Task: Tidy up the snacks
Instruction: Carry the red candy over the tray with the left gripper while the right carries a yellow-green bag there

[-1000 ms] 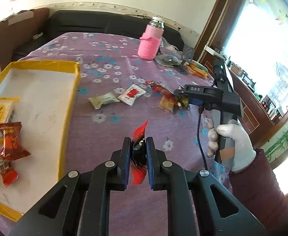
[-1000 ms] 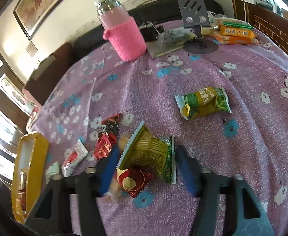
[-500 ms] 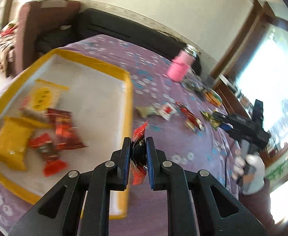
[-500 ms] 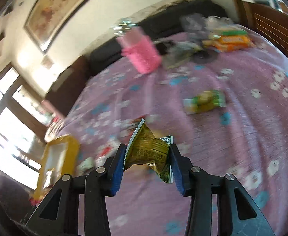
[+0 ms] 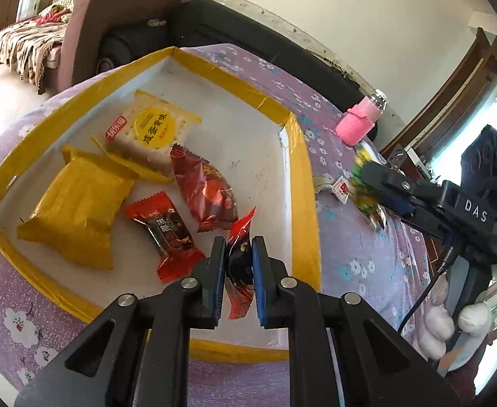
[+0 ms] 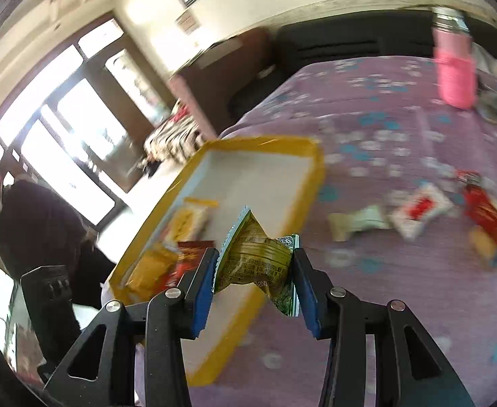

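My left gripper (image 5: 237,268) is shut on a small red candy wrapper (image 5: 240,244) and holds it over the near right corner of the yellow-rimmed tray (image 5: 302,183). The tray holds a cracker pack (image 5: 153,129), a yellow pack (image 5: 78,203), a dark red pack (image 5: 204,190) and a red candy (image 5: 167,230). My right gripper (image 6: 253,268) is shut on a green-gold snack pack (image 6: 258,261), held above the tray's edge (image 6: 311,176). The right gripper also shows in the left wrist view (image 5: 370,183), right of the tray.
Several loose snacks lie on the purple flowered tablecloth (image 6: 401,298): a pale pack (image 6: 357,224), a white-red pack (image 6: 418,210), red packs (image 6: 485,210). A pink-sleeved bottle (image 6: 455,68) stands at the far side. A person (image 6: 21,224) stands at left. A sofa (image 5: 214,30) is behind the table.
Both grippers have swung left toward the tray with their snacks held. The left gripper now hangs over the tray's corner; the right gripper has lifted its pack off the table and carried it to the tray's edge.
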{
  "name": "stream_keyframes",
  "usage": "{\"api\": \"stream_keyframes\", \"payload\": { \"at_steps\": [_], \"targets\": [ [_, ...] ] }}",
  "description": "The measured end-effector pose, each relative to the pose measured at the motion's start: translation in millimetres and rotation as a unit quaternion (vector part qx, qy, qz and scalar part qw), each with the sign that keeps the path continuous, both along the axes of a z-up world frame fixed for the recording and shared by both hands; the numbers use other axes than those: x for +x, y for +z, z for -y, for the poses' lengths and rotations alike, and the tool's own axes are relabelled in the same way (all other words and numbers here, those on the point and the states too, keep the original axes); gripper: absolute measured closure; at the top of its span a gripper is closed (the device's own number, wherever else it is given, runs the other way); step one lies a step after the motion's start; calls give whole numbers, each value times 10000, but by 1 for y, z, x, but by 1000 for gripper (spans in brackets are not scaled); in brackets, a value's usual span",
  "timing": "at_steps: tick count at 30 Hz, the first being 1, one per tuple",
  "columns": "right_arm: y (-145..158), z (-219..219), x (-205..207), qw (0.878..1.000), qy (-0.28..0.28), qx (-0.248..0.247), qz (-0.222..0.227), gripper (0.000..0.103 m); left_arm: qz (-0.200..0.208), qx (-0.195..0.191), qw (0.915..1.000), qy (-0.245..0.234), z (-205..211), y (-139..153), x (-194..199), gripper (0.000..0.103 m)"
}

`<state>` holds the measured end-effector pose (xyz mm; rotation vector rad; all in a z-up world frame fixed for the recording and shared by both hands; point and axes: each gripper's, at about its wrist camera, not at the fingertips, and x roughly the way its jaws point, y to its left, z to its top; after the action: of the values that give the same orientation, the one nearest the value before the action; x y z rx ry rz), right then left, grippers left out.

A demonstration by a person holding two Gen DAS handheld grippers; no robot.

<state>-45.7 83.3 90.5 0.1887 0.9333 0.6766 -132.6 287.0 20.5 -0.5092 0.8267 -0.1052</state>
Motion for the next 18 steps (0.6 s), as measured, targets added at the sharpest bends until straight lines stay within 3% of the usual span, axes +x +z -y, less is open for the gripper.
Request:
{"api": "stream_keyframes", "payload": {
  "at_steps": [9, 12, 16, 18],
  "targets": [
    [-27, -78, 10, 9973, 426, -588, -75, 59, 54, -194, 9998, 3, -12, 3, -5, 90],
    [-37, -91, 11, 9960, 458, -761, -86, 58, 99, -280, 9995, 125, -21, 7, -11, 82],
    [-44, -98, 10, 9958, 480, -770, -113, 56, 157, -393, 9985, 348, -30, 13, -19, 60],
    [-42, -96, 11, 9966, 465, -669, -151, 54, 188, -451, 9980, 402, -31, 17, -22, 57]
  ]
}}
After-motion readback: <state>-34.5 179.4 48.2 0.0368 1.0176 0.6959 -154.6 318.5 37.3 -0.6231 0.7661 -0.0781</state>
